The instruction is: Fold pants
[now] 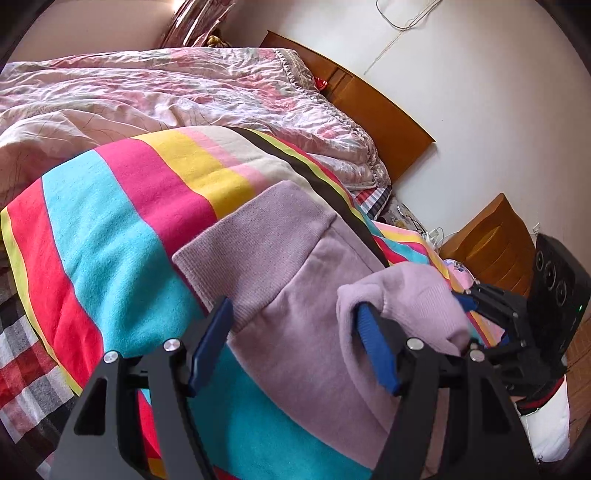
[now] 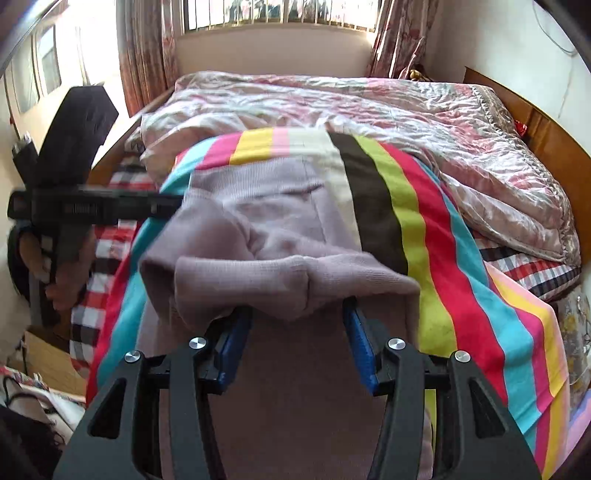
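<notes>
Lilac knit pants (image 1: 295, 273) lie on a striped blanket (image 1: 110, 229) on the bed. In the left wrist view my left gripper (image 1: 291, 332) is open above the pants near the ribbed waistband, and a bunched cuff drapes over its right finger (image 1: 376, 347). In the right wrist view the pants (image 2: 280, 229) stretch away from me, with a bunched ribbed end (image 2: 280, 284) lying over the tips of my right gripper (image 2: 295, 325), whose jaws stand wide apart. The right gripper also shows at the right of the left wrist view (image 1: 495, 306), and the left gripper shows at the left of the right wrist view (image 2: 92, 208).
A pink floral quilt (image 2: 406, 110) is heaped at the far side of the bed. A wooden headboard (image 1: 373, 110) and a wooden nightstand (image 1: 495, 236) stand by the white wall. A checked sheet (image 2: 107, 266) shows beside the blanket. Curtains and a window (image 2: 277, 14) are beyond the bed.
</notes>
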Demonstrator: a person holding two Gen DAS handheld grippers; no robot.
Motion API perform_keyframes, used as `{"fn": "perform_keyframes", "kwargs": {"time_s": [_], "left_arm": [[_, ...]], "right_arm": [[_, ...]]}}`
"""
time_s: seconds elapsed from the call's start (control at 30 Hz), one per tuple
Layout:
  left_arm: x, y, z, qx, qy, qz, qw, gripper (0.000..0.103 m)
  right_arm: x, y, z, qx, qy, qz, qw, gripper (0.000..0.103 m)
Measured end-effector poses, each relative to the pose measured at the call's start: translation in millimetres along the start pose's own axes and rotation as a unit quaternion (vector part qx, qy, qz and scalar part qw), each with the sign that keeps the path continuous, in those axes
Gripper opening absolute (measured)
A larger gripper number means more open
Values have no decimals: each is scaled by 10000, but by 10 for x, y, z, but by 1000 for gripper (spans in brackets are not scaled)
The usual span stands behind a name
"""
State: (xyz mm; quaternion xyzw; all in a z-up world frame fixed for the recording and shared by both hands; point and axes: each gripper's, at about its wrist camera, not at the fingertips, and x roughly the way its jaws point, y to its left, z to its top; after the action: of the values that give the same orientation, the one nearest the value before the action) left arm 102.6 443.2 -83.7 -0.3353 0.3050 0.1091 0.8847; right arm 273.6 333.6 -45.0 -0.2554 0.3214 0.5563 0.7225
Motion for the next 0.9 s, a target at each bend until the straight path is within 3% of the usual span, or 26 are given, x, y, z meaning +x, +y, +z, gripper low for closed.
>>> {"fn": "perform_keyframes", "kwargs": {"time_s": [0.07, 0.13, 0.23, 0.37, 0.5, 0.67, 0.77, 0.83, 0.9], "left_arm": [[-14, 1, -25, -64, -27, 50, 10000, 69], [-30, -10, -31, -55, -5, 81, 10000, 69], [-67, -29, -21, 43, 2, 76, 10000, 72], [3, -43, 45, 36, 79, -172, 9998, 72], [106, -55, 134, -227, 196, -612, 9977, 71], [205, -103, 146, -258, 349, -403, 9982, 61], [227, -131, 129, -202, 468, -339, 9981, 47], [251, -155, 114, -55, 476, -93, 9988, 28], [252, -148, 109, 2, 470, 19, 9989, 16]], "right_arm": [[8, -329, 349, 871, -430, -96, 9952, 54], [18, -573, 548, 1423, -477, -30, 9887, 54], [-11, -691, 490, 1459, -410, 14, 9884, 54], [174, -864, 259, 1615, 47, 8, 9869, 54], [422, -969, 221, 1844, 83, 519, 9814, 52], [679, -949, 297, 1834, 232, 1174, 9757, 43], [691, -884, 282, 1689, 215, 1242, 9775, 28], [673, -878, 262, 1704, 135, 1243, 9774, 15], [624, -833, 257, 1651, 23, 1171, 9793, 9]]}}
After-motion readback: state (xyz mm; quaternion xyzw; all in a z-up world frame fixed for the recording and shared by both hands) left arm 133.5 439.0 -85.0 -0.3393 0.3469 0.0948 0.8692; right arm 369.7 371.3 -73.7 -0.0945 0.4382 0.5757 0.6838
